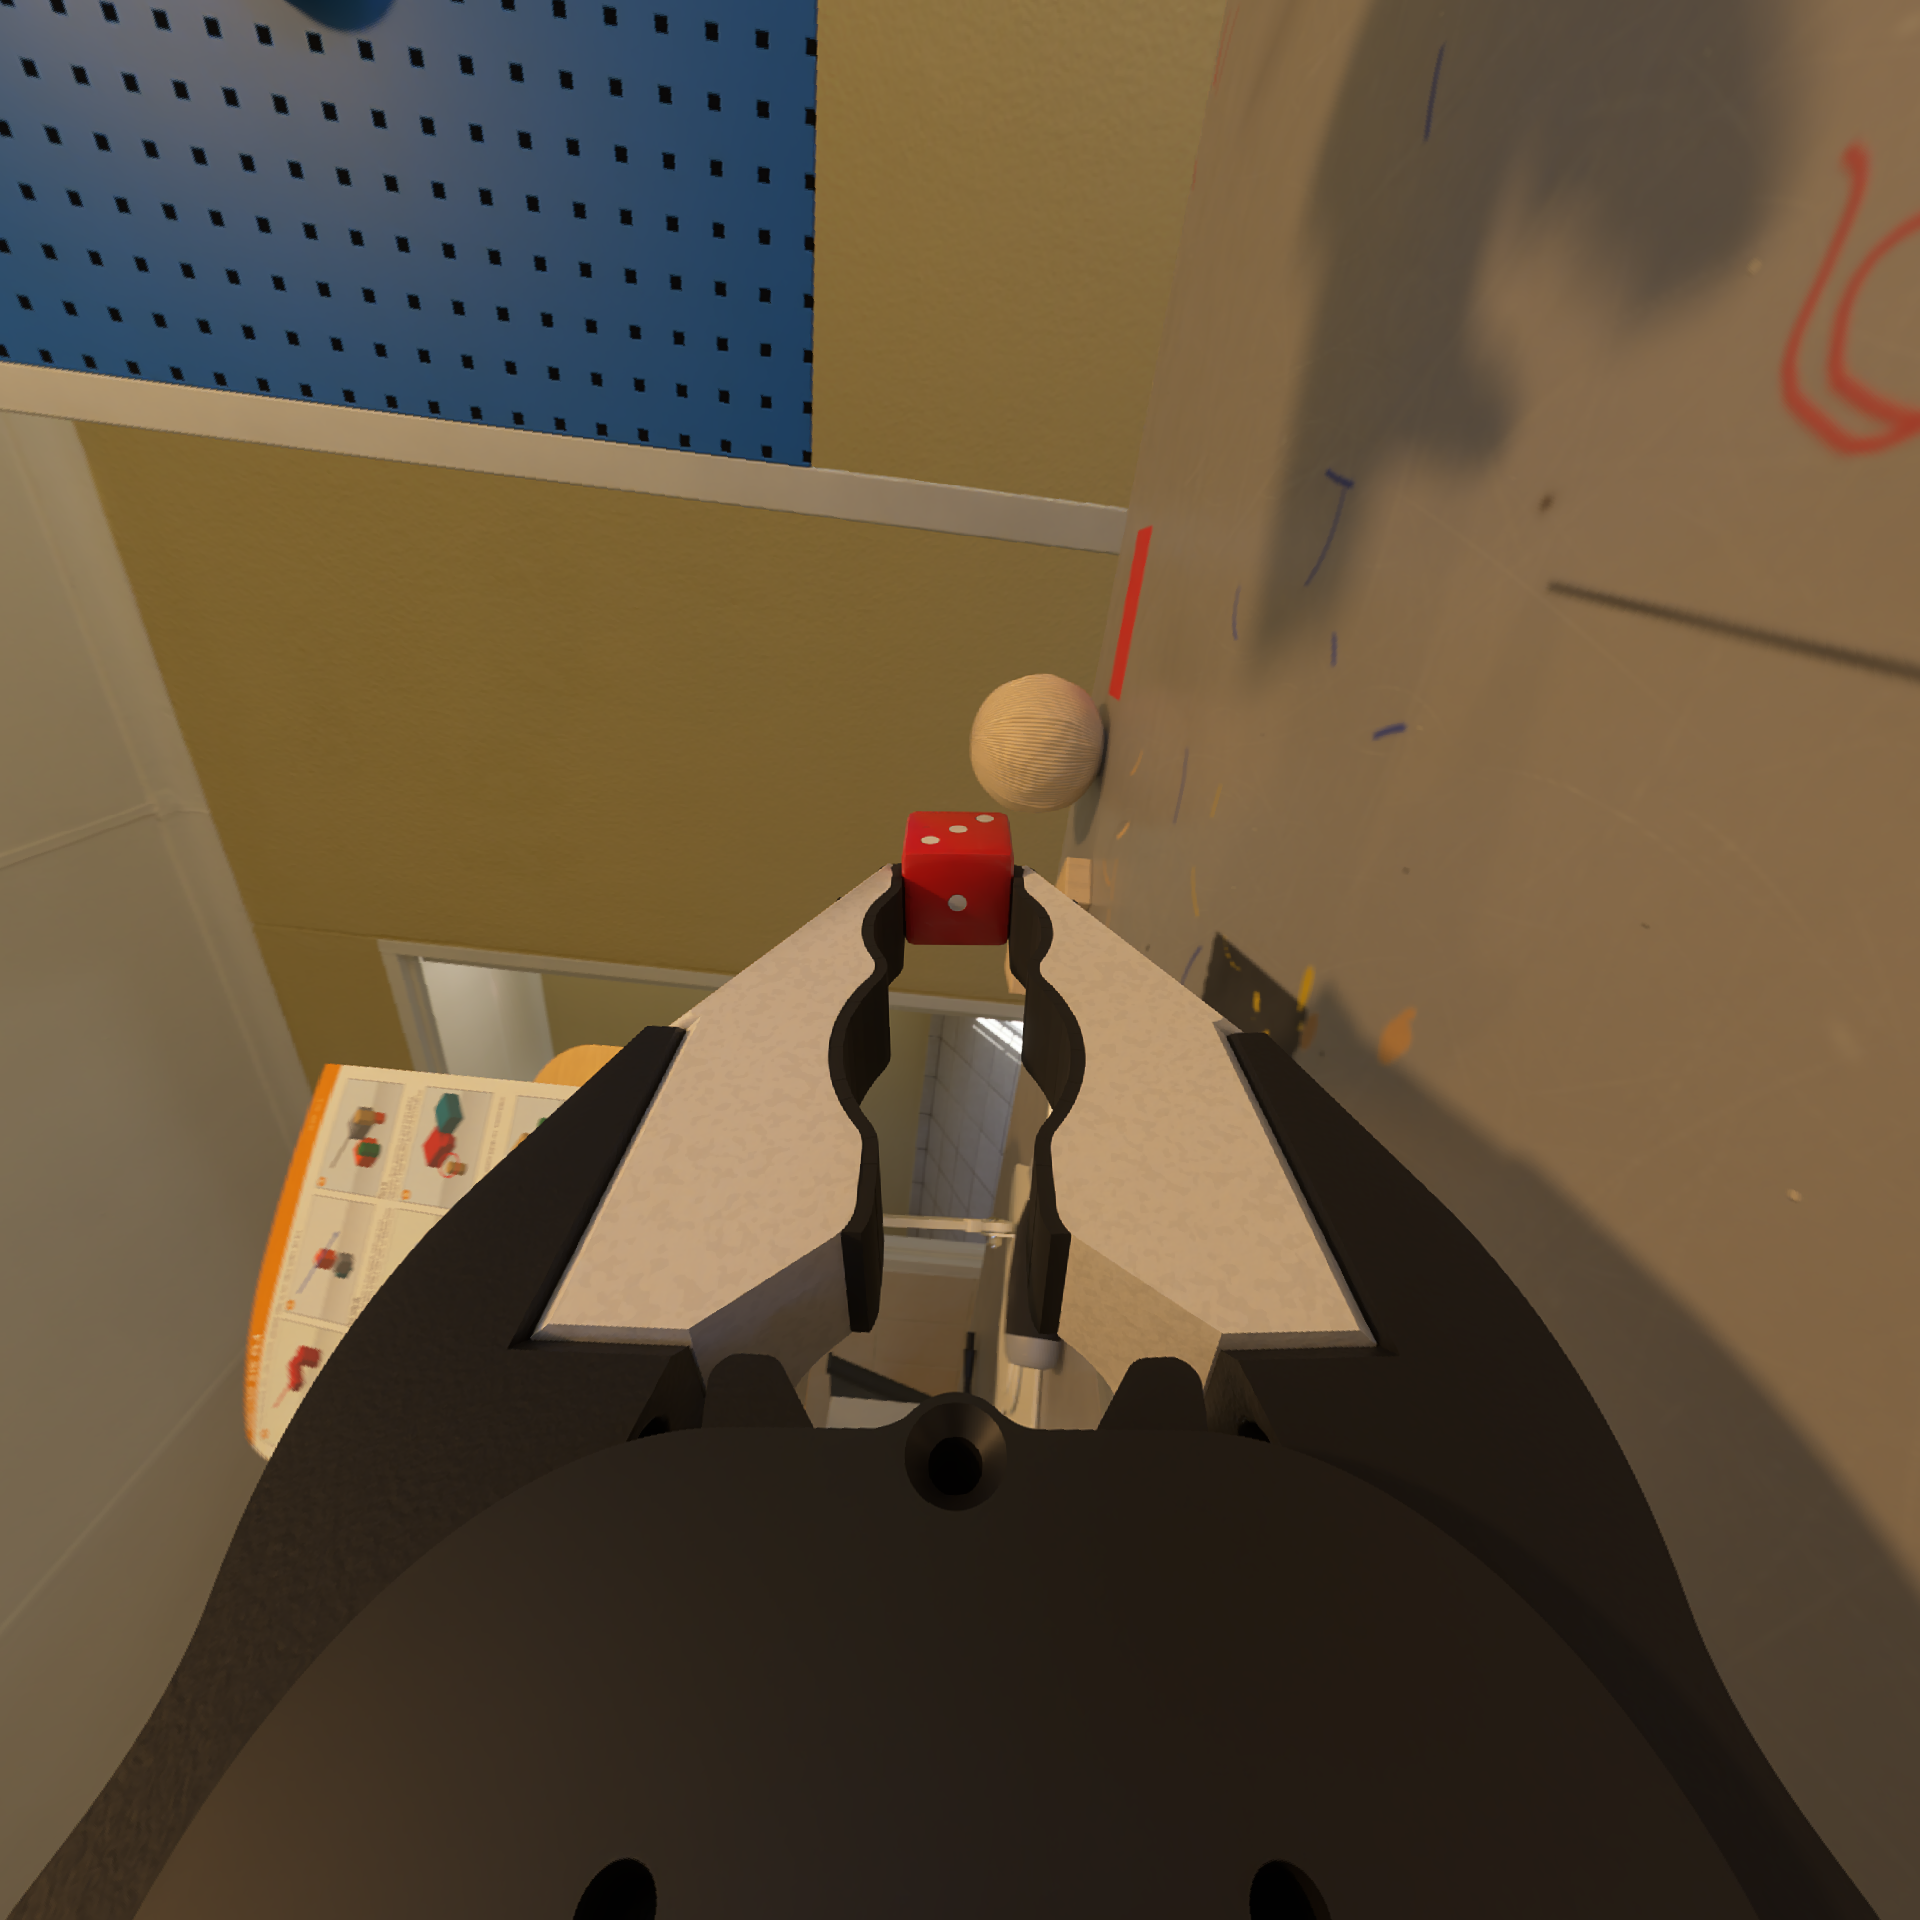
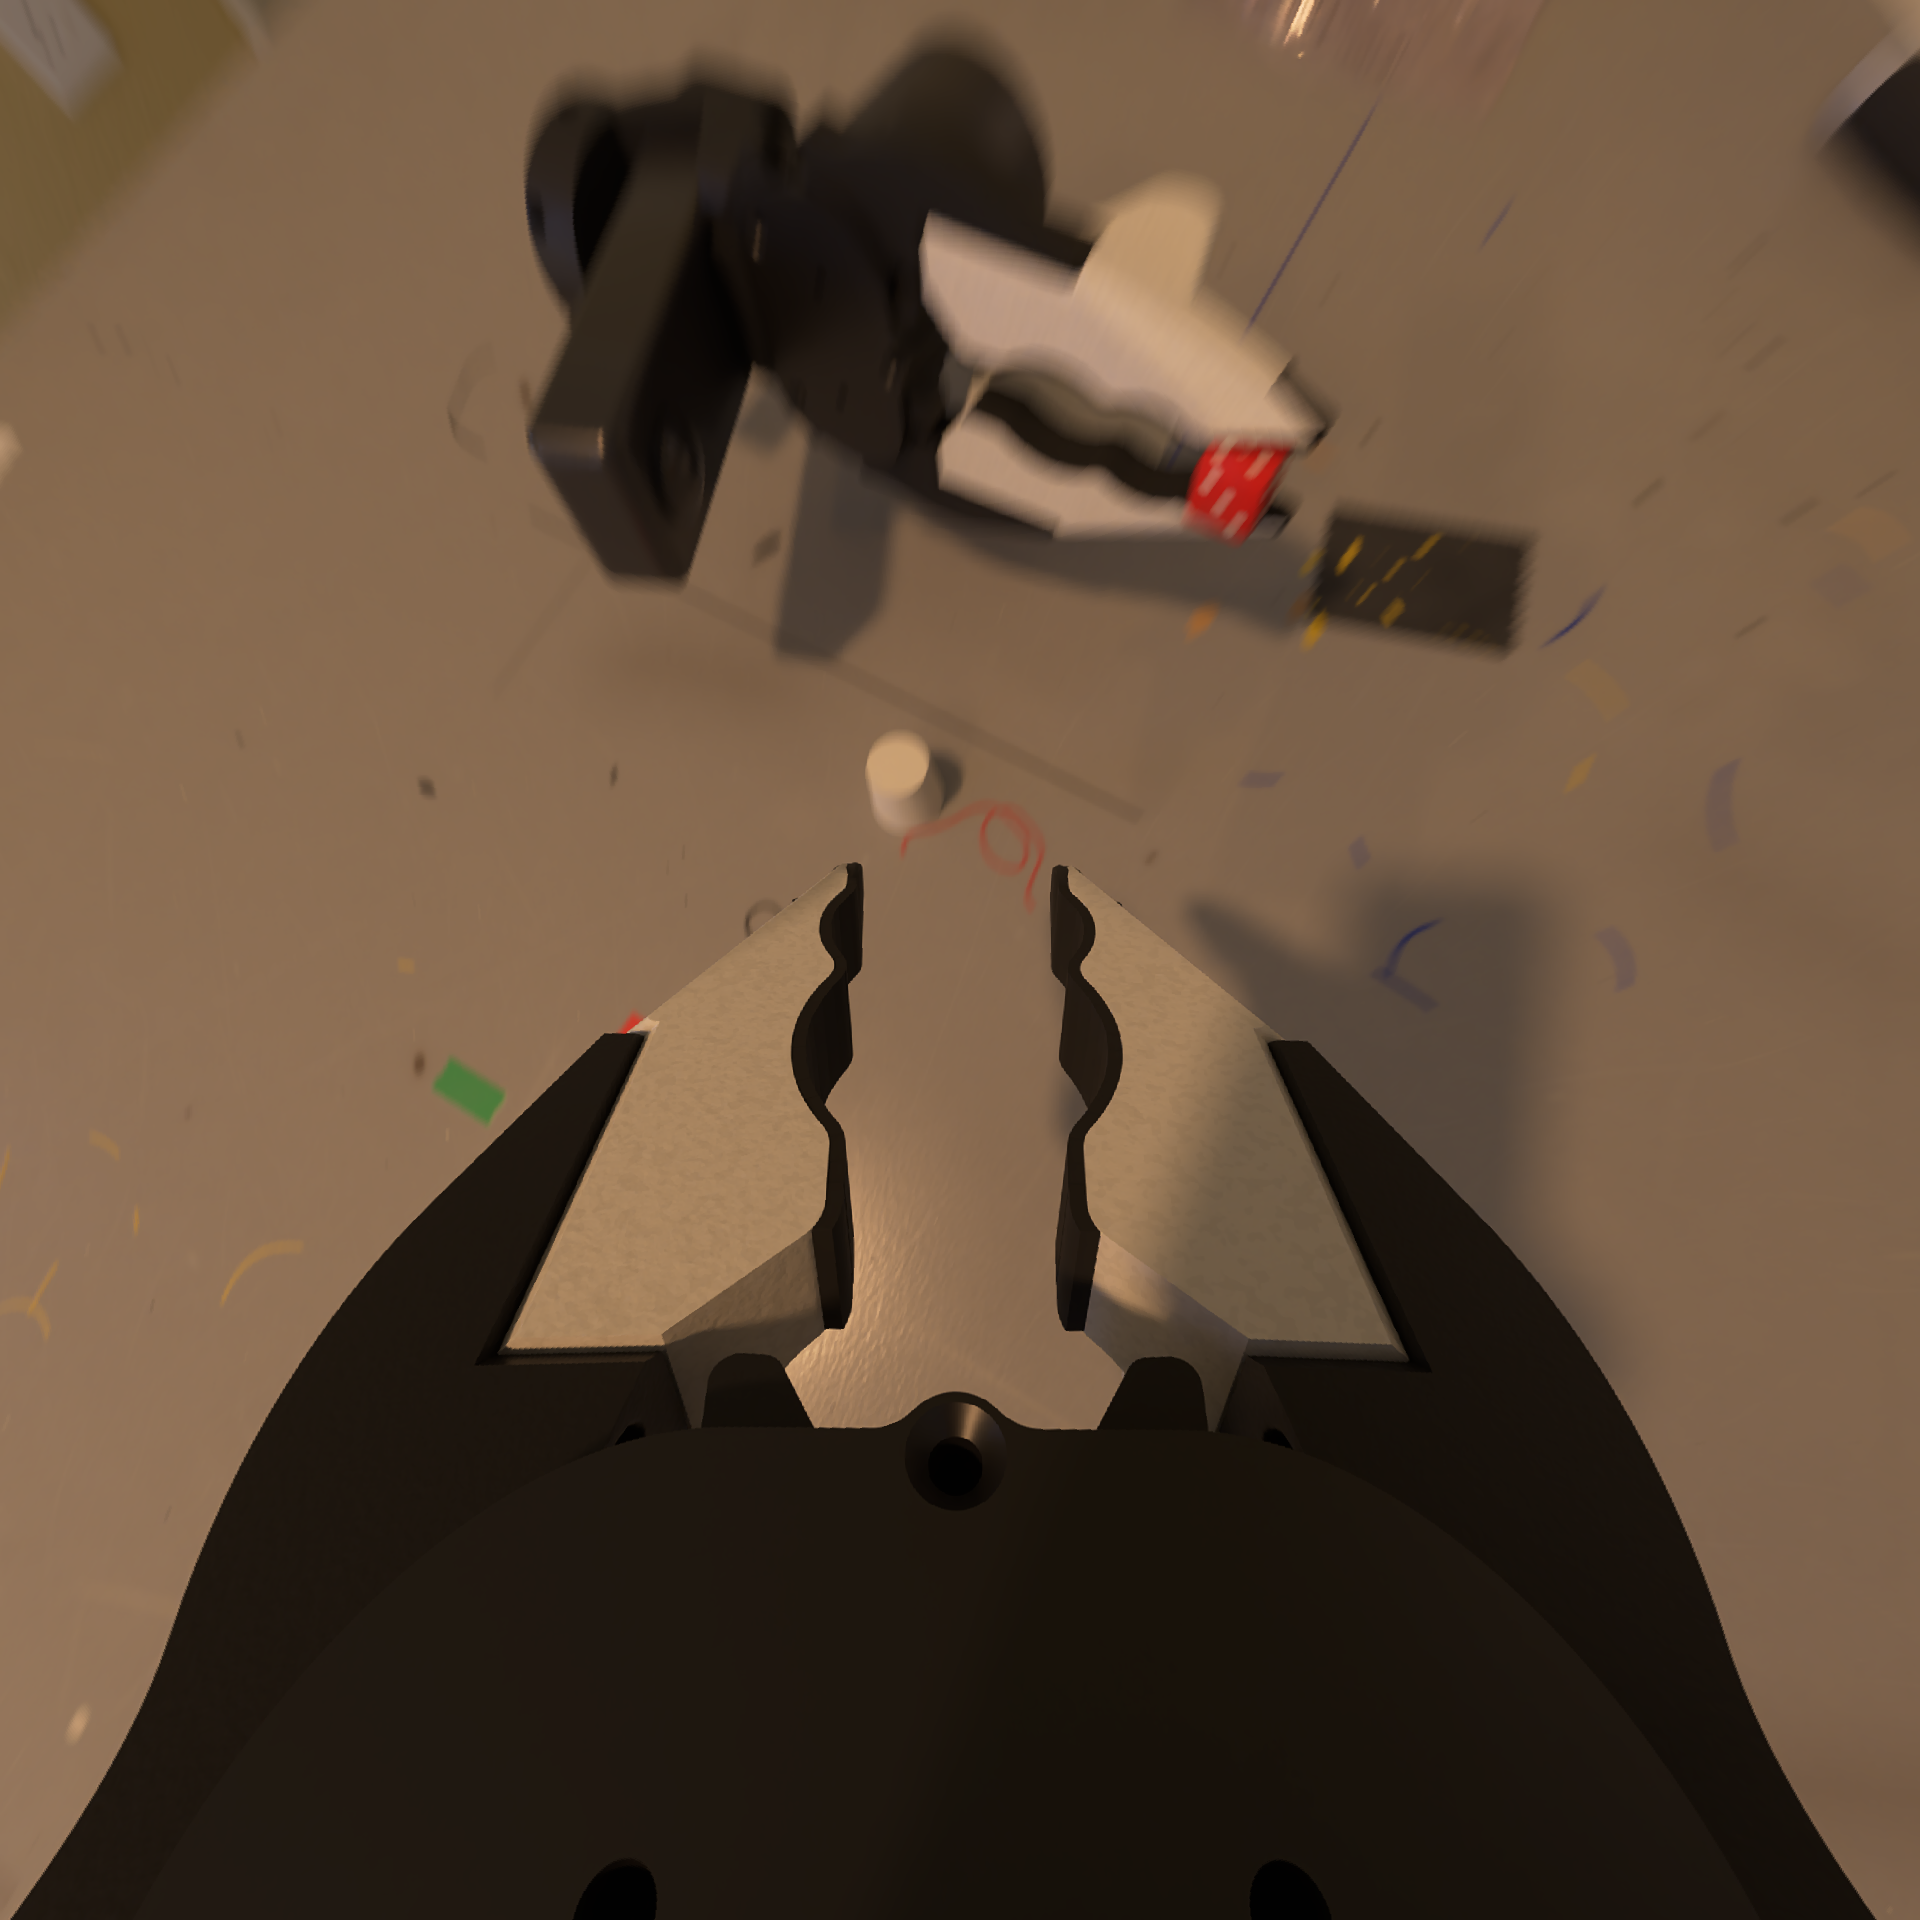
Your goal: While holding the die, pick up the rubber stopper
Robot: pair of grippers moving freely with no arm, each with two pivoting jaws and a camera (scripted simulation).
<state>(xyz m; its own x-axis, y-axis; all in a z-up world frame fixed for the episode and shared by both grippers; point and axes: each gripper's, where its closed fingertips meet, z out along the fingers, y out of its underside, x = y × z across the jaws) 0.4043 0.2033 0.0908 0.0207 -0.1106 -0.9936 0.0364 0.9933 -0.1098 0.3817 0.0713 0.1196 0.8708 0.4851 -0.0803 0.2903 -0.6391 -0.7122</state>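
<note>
Blue pegboard (image 1: 416,208) mounted on an ochre wall (image 1: 623,727); an illustrated instruction sheet (image 1: 353,1226) with an orange border stands lower left. A ribbed beige ball (image 1: 1036,740) rests on the table (image 1: 1558,935). The table bears a red scribble (image 2: 987,831), a green patch (image 2: 469,1089) and a black yellow-flecked patch (image 2: 1423,582).

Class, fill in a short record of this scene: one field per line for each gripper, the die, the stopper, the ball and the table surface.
left gripper: shut on the die, held off the table
right gripper: open, empty, pointed toward the stopper
die: red with white pips, clamped between the left fingertips
stopper: pale, small, upright on the table just beyond the right fingertips, untouched
ball: beige, ribbed, resting on the table beyond the die
table: tan, marked with scribbles and colour flecks
</note>
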